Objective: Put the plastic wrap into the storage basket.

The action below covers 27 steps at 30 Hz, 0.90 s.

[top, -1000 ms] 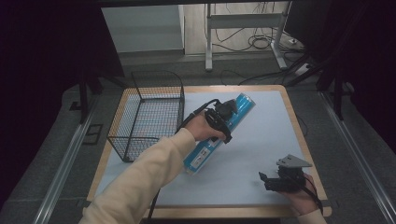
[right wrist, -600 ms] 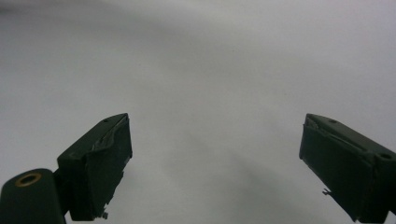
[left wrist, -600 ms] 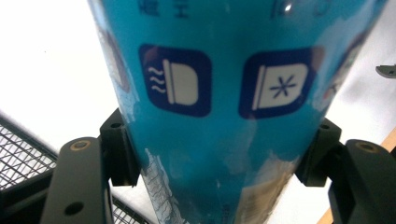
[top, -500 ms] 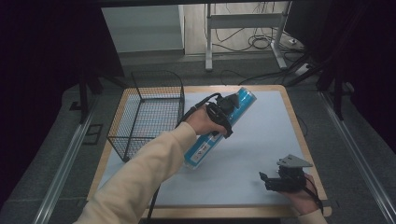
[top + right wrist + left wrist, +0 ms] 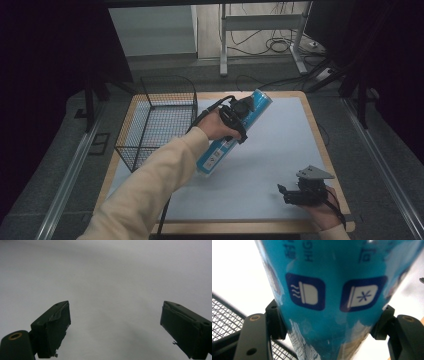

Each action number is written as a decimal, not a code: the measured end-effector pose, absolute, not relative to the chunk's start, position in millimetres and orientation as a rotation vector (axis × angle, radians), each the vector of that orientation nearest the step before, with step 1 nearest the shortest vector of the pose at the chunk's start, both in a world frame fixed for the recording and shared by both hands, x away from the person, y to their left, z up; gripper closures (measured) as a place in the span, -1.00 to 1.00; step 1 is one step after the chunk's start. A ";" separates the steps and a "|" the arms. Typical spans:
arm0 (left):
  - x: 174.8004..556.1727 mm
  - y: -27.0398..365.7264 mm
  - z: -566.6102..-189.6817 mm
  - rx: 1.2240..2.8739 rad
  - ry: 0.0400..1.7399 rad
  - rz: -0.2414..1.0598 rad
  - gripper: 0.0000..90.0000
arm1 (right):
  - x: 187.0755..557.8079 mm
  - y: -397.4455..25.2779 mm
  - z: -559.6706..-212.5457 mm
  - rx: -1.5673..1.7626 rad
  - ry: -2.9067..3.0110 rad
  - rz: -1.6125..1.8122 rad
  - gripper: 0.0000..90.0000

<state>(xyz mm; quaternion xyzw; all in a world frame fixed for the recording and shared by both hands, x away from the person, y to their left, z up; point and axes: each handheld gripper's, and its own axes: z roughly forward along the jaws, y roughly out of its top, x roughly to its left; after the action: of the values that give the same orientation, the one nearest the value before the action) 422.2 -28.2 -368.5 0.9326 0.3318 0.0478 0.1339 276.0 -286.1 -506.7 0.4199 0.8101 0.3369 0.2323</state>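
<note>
A long blue cylindrical roll (image 5: 225, 141) with white labels hangs tilted above the table's middle, its far end higher than its near end. My left gripper (image 5: 239, 116) is shut on the roll's upper part. In the left gripper view the blue roll (image 5: 329, 290) sits squeezed between both jaws, showing two dark blue icons. My right gripper (image 5: 283, 193) rests low near the table's front right corner, pointing left. Its jaws stand wide apart in the right gripper view (image 5: 115, 327) with nothing but pale table surface between them.
A black wire basket (image 5: 157, 122) stands at the table's left side, also seen as mesh (image 5: 227, 317) behind the left jaw. The white mat (image 5: 280, 140) covers the wooden tabletop. Desk legs and cables lie on the floor beyond the table.
My left gripper has lifted the blue roll off the mat and tilted it, far end up. The right gripper has stayed in place.
</note>
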 end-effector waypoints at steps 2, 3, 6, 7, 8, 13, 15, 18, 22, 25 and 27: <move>422.8 -27.5 -366.6 2.704 0.962 0.142 -0.30 | 276.1 -286.0 -507.0 1.152 2.228 0.925 -0.78; 423.5 -26.9 -365.3 2.704 0.958 0.148 -0.30 | 276.1 -285.9 -507.0 1.153 2.229 0.926 -0.78; 424.5 -25.4 -360.4 2.696 0.964 0.153 -0.30 | 276.3 -286.1 -507.2 1.153 2.232 0.922 -0.78; 424.5 -25.3 -359.3 2.691 0.973 0.149 -0.30 | 276.3 -286.0 -507.2 1.153 2.232 0.923 -0.78; 424.8 -24.9 -357.8 2.689 0.975 0.155 -0.30 | 276.3 -286.0 -507.3 1.153 2.233 0.922 -0.78; 428.5 -21.9 -350.0 2.697 0.968 0.186 -0.30 | 276.4 -285.9 -507.5 1.153 2.234 0.922 -0.78; 429.1 -21.3 -347.9 2.692 0.978 0.181 -0.30 | 276.4 -286.0 -507.5 1.155 2.234 0.922 -0.78; 430.1 -20.6 -345.4 2.686 0.990 0.181 -0.30 | 276.5 -286.1 -507.6 1.156 2.235 0.922 -0.78; 433.4 -18.9 -341.8 2.691 0.986 0.196 -0.30 | 276.4 -286.2 -507.7 1.157 2.234 0.920 -0.78; 435.5 -17.9 -338.9 2.689 0.997 0.200 -0.30 | 276.5 -286.1 -507.7 1.156 2.236 0.921 -0.78; 436.5 -17.2 -336.8 2.695 0.992 0.199 -0.30 | 276.7 -286.2 -507.9 1.154 2.235 0.920 -0.78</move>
<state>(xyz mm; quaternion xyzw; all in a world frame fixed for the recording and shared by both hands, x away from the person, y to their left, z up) 436.5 -17.2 -336.8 0.9281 0.3415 0.0686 0.1312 276.7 -286.2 -507.9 0.4195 0.8122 0.3342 0.2294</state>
